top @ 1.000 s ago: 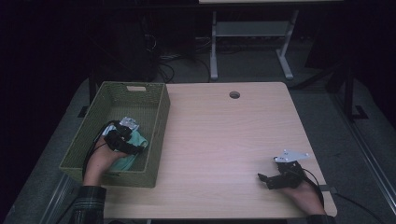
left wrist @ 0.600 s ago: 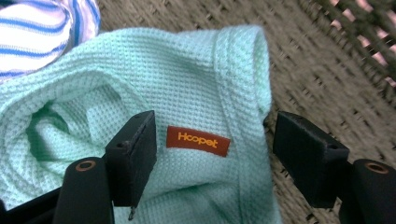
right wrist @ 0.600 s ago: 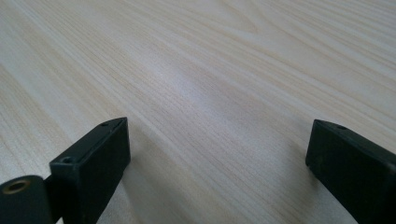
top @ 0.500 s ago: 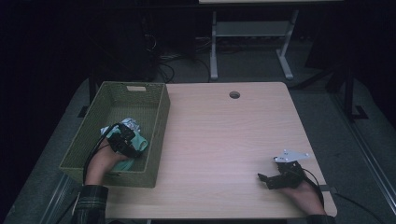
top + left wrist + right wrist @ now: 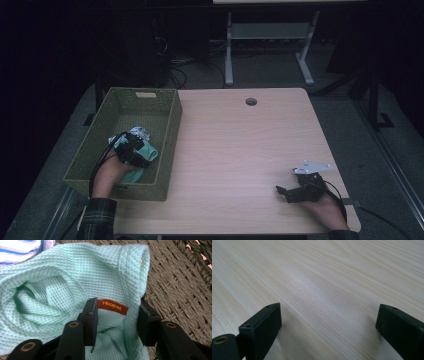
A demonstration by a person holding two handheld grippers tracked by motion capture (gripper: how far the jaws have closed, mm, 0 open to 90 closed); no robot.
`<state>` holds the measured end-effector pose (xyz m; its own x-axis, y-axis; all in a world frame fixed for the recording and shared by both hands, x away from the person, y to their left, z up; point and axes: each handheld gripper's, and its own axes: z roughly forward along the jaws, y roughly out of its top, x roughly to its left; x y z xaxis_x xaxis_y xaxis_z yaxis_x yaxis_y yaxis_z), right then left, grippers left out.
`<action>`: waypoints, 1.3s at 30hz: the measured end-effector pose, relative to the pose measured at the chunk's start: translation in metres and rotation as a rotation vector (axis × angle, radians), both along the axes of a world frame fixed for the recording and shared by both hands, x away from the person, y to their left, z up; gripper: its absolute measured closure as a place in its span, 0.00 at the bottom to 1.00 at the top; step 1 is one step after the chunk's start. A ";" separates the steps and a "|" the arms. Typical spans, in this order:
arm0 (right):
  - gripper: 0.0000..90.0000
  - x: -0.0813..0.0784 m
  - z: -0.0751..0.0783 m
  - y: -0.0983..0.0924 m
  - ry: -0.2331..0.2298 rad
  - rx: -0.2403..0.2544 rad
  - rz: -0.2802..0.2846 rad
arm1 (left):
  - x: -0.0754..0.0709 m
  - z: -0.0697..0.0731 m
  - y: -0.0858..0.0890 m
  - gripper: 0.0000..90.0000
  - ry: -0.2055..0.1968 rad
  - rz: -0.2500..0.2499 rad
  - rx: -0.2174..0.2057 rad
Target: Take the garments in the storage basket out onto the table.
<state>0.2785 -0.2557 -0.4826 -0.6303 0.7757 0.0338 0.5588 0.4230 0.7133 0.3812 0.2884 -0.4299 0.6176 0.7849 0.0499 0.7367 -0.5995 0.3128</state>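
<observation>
My left gripper (image 5: 134, 150) reaches down into the green woven basket (image 5: 170, 135) at the table's left. In the left gripper view its jaws (image 5: 117, 312) stand on either side of a fold of mint-green waffle cloth (image 5: 62, 282) with an orange label (image 5: 112, 306). The jaws have just been closing around that fold, and the cloth between them looks loose, not squeezed. The same cloth (image 5: 149, 151) shows beside the gripper in the high view. My right gripper (image 5: 282, 191) rests near the table's front right, its jaws (image 5: 328, 315) wide open over bare wood.
A white cloth with blue stripes (image 5: 20, 250) lies against the mint one in the basket (image 5: 175, 277). The light wooden table (image 5: 240, 140) has a round cable hole (image 5: 251, 101) at the back. A metal stand (image 5: 270, 35) and cables sit on the dark floor behind.
</observation>
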 end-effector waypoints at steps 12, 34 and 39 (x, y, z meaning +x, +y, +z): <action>0.07 0.000 0.000 0.000 0.000 0.000 0.000 | 0.000 0.009 0.005 0.90 0.010 0.056 -0.078; 0.07 0.000 0.000 0.000 0.000 0.000 0.001 | -0.011 0.045 0.034 0.91 -0.225 0.118 -0.412; 0.07 0.000 0.000 0.000 0.000 0.000 0.001 | -0.016 0.054 0.041 0.92 -0.298 0.142 -0.490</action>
<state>0.2786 -0.2558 -0.4826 -0.6308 0.7752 0.0334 0.5583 0.4235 0.7135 0.3656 0.3292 -0.3756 0.5200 0.8340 -0.1845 0.6372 -0.2349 0.7340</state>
